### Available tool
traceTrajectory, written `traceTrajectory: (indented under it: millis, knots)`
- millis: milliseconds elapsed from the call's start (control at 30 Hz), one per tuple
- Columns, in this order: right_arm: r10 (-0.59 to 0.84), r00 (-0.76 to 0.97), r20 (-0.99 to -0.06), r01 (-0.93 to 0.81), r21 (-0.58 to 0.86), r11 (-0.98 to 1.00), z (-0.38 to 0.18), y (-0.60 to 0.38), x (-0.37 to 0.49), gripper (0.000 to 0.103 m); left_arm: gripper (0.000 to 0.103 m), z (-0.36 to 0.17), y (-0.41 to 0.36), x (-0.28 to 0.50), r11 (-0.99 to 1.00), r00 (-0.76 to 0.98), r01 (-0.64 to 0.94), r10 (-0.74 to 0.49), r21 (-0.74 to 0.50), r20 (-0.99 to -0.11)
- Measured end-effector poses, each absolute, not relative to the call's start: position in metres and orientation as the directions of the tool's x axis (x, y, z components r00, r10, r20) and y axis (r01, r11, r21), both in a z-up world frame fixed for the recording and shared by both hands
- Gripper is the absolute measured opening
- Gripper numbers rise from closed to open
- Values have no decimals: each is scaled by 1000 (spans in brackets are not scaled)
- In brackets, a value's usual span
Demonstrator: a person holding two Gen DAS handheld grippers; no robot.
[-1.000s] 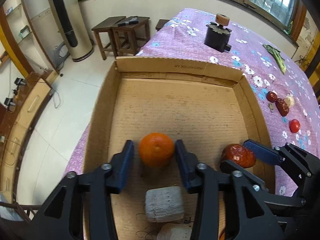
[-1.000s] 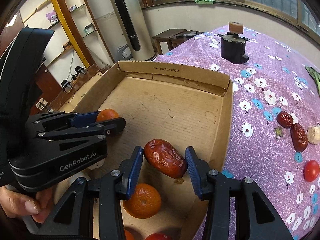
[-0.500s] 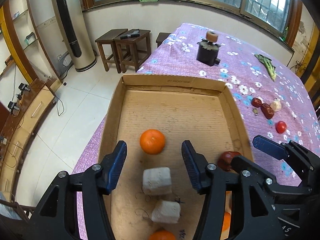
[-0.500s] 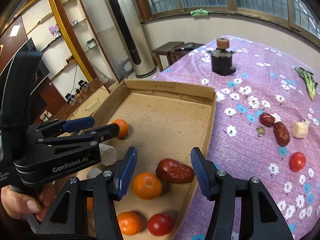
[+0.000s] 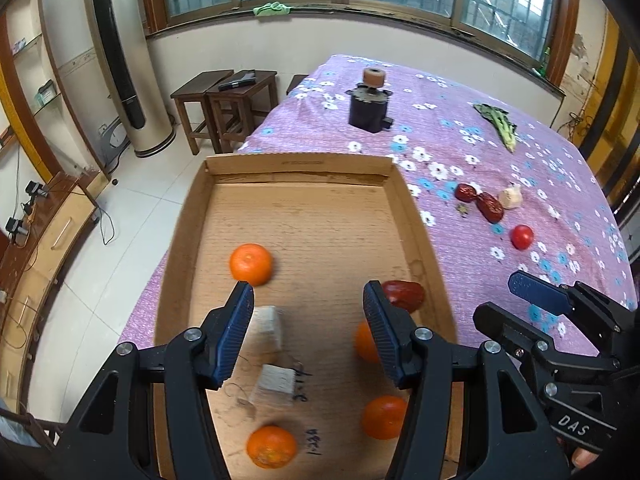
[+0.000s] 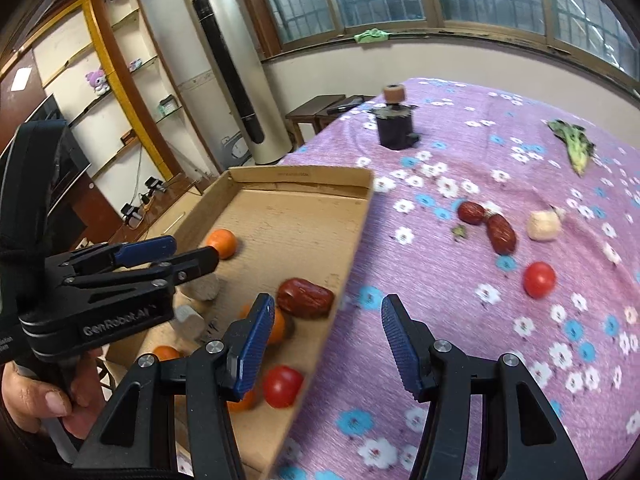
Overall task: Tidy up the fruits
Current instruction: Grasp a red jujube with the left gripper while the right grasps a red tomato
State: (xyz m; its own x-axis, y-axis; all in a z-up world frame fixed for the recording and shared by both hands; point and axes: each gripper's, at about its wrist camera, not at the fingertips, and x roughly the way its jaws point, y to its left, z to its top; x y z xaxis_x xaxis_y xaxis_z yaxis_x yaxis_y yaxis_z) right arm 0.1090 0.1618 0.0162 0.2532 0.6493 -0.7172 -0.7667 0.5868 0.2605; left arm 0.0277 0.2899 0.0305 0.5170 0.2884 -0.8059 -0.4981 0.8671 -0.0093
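Note:
A cardboard box [image 5: 304,166] [image 6: 352,240] on the purple flowered table holds several oranges, one set down at the left [image 5: 251,264] [image 6: 222,243], a large red date [image 5: 404,295] [image 6: 306,298], a red tomato [image 6: 282,386] and two pale blocks [image 5: 267,324]. My left gripper [image 5: 308,332] is open and empty, raised above the box floor. My right gripper [image 6: 326,344] is open and empty over the box's right wall. On the cloth lie two red dates [image 5: 489,206] [image 6: 500,232], a pale lump [image 6: 543,225] and a red tomato [image 5: 522,237] [image 6: 539,279].
A black cylinder with a brown knob [image 5: 369,106] [image 6: 396,130] stands at the far end of the table. A green vegetable [image 5: 500,126] [image 6: 574,146] lies far right. Wooden stools [image 5: 224,108] and a tower fan [image 5: 124,68] stand on the floor beyond.
Both grippers opened, letting go of the orange and the large date in the box, then lifted and pulled back. The right gripper swung right over the box wall.

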Motion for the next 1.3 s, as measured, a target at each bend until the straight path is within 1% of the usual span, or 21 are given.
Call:
traceTrajectory:
  millis: [400, 733, 1067, 1233, 1300]
  knots:
    - [607, 320, -727, -691, 259, 675, 9, 95, 129, 58, 56, 34, 259, 41, 898, 543, -439, 236, -33, -806]
    - [564, 364, -741, -617, 261, 742, -2, 51, 151, 58, 56, 34, 228, 63, 929, 569, -362, 157, -75, -807]
    - [530, 392, -752, -589, 237, 773, -14, 55, 187, 56, 56, 32, 215, 105, 939, 576, -319, 82, -131, -814]
    - [509, 398, -763, -587, 214, 781, -24, 68, 207, 54, 56, 27, 213, 136, 943, 557, -315, 91, -109, -826]
    - [505, 393, -768, -585, 215, 782, -29, 72, 215, 52, 56, 24, 213, 151, 948, 548, -306, 97, -91, -831]
